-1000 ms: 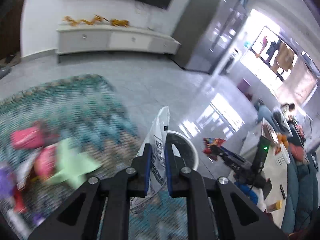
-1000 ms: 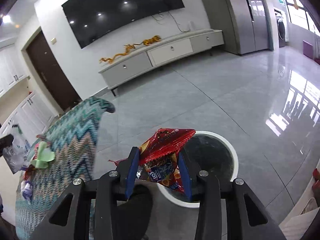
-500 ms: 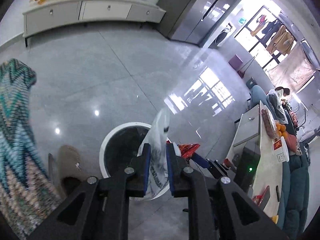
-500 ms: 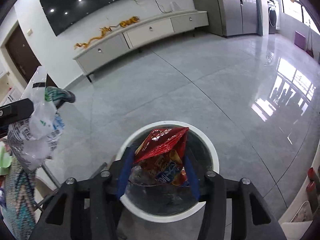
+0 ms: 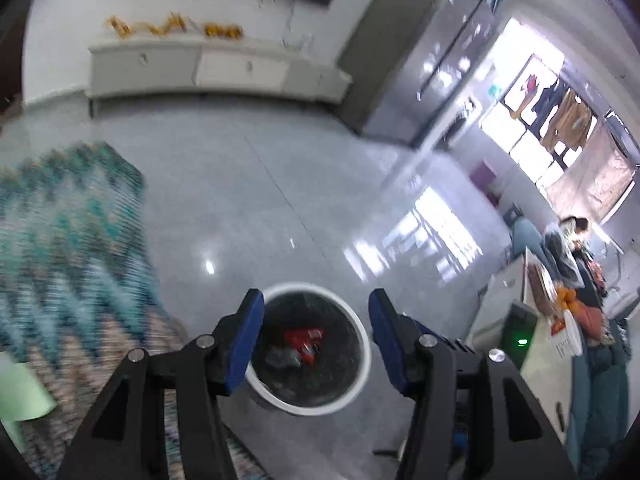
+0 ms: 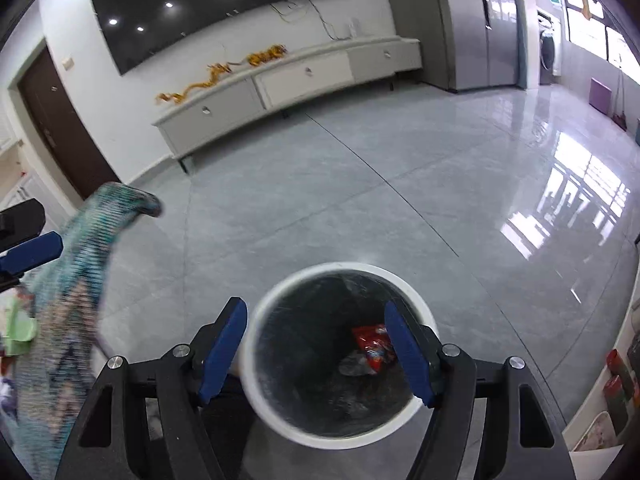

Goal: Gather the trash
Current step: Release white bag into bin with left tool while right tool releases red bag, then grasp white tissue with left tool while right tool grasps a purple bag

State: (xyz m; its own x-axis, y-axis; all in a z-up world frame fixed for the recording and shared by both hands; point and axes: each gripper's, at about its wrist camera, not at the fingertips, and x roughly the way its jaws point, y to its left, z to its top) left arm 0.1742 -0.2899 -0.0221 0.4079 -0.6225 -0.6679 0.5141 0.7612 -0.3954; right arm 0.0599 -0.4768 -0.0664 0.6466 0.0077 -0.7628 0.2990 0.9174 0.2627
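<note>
A round white-rimmed trash bin [image 5: 362, 344] with a dark liner stands on the grey floor; it also shows in the right wrist view [image 6: 416, 292]. A red snack wrapper [image 5: 303, 340] and a crumpled clear plastic bag [image 5: 282, 358] lie inside it; the right wrist view shows the same wrapper [image 6: 372, 346] and bag [image 6: 354, 366]. My left gripper [image 5: 316, 316] is open and empty above the bin. My right gripper [image 6: 316, 328] is open and empty above the bin. One blue finger of the left gripper [image 6: 34, 252] shows at the left edge of the right wrist view.
A teal zigzag cloth [image 5: 68, 240] covers a surface at the left, with a pale green item [image 5: 20, 392] on it. A white TV cabinet [image 6: 288, 84] lines the far wall. A table with clutter [image 5: 560, 320] and a sofa stand at the right.
Both grippers have opened. The red wrapper has dropped from the right gripper and the clear plastic bag from the left gripper; both now lie in the bin.
</note>
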